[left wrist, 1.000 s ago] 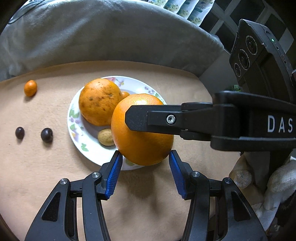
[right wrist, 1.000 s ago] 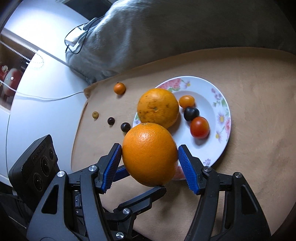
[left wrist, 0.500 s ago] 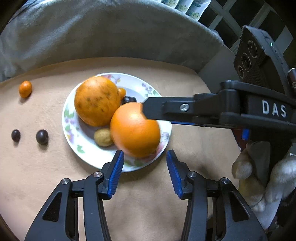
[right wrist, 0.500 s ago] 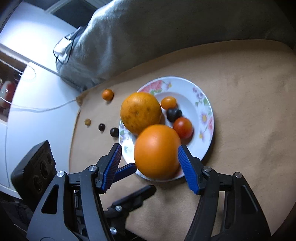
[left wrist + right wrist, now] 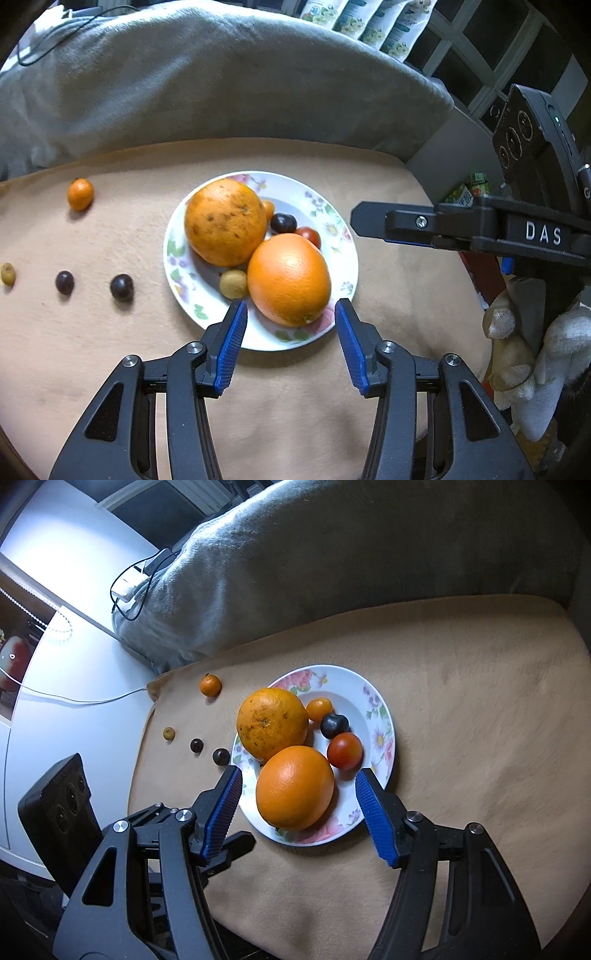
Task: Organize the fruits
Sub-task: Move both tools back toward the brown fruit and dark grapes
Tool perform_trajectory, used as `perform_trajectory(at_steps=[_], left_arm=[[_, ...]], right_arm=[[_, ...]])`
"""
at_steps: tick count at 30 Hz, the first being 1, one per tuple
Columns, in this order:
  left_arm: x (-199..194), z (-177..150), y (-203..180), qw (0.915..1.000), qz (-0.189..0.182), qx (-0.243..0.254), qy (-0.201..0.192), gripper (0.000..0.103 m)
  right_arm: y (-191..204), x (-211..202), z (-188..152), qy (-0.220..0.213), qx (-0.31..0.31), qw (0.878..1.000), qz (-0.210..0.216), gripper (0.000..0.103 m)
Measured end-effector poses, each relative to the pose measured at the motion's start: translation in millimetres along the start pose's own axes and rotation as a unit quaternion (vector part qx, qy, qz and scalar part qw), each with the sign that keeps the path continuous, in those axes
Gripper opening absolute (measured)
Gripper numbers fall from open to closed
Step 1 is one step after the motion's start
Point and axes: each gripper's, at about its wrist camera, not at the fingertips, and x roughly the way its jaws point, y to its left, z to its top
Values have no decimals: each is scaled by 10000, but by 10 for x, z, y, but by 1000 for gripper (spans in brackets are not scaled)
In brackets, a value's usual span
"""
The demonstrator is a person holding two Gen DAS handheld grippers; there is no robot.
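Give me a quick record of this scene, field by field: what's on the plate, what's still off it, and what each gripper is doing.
surface: tan blanket
plate: two oranges, small orange fruit, dark fruit, tomato, small brown fruit
smooth orange: near side of plate, touching spotted orange
off plate: small orange fruit, two dark fruits, small brown fruit
left gripper: open, holding nothing
right gripper: open, holding nothing
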Motion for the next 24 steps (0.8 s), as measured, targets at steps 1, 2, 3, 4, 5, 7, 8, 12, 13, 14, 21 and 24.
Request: perform_trajectory(at_steps=[1, 2, 3, 4, 5, 7, 8, 12, 13, 14, 21, 24], left_arm=[[-37, -18, 23, 10000, 9, -12, -21, 50], [-70, -16, 40, 10000, 13, -33, -59, 50], [-82, -13, 57, 9999, 25, -40, -100, 50], [-108, -10, 66, 9999, 42, -34, -137, 50], [-134, -1, 75, 9998, 60, -24, -173, 52], [-169, 52, 69, 9997, 88, -33, -247, 56], [-190, 62, 77, 9995, 106, -50, -293, 56], [-248, 101, 108, 9990, 213, -91, -394, 56], [-262, 105, 121, 9989, 239, -97, -403, 56], [-281, 114, 141, 9987, 271, -116, -411, 56], [-374, 136, 366, 9972, 470, -371, -440, 56], [-401, 143, 471, 9960, 574, -503, -461, 63]], right_arm=[[12, -3, 4, -6, -21, 10000, -4, 69], [21, -6, 4, -15, -44, 10000, -5, 72], [36, -6, 6, -24, -70, 10000, -17, 73], [55, -8, 9, -35, -102, 9999, -28, 73], [74, -11, 14, -44, -126, 9999, -21, 73], [107, -15, 26, -71, -160, 9998, -12, 73], [120, -15, 34, -77, -171, 9998, -14, 73], [193, -2, 81, -104, -264, 9996, -39, 73], [206, 7, 93, -103, -281, 9995, -38, 74], [225, 18, 109, -98, -300, 9995, -36, 76], [384, 96, 221, -135, -453, 9989, 12, 84], [465, 130, 270, -166, -534, 9984, 15, 87]])
